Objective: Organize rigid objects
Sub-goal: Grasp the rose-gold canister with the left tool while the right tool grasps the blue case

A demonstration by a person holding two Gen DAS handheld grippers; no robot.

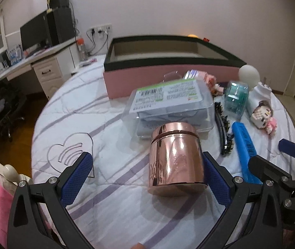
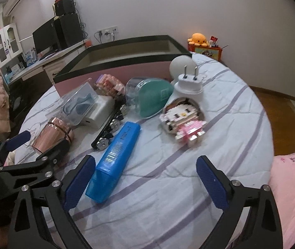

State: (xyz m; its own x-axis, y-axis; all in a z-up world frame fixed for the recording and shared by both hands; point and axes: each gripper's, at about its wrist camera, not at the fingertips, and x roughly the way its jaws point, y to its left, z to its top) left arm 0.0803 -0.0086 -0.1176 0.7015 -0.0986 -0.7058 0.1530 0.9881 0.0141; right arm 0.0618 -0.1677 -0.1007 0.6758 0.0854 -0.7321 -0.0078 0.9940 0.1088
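Pink rectangular storage box with black rim point(image 1: 168, 78) is seen at 12 o'clock on the striped bedsheet point(image 1: 110, 197). Shiny copper cylindrical tin point(image 1: 175, 159) lies between the spread-apart left gripper point(image 1: 147, 178) pads. Right gripper point(image 2: 145, 178) is held agape, blue plastic case point(image 2: 116, 157) at 10 o'clock.

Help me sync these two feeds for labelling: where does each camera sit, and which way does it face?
Left wrist: rides the left tool, facing the shiny copper-coloured metal canister between its open blue fingers; the right tool shows at right.
Right wrist: rides the right tool, facing the flat blue plastic case; the left tool shows at left.
Shared: canister, blue case, pink black-rimmed box.
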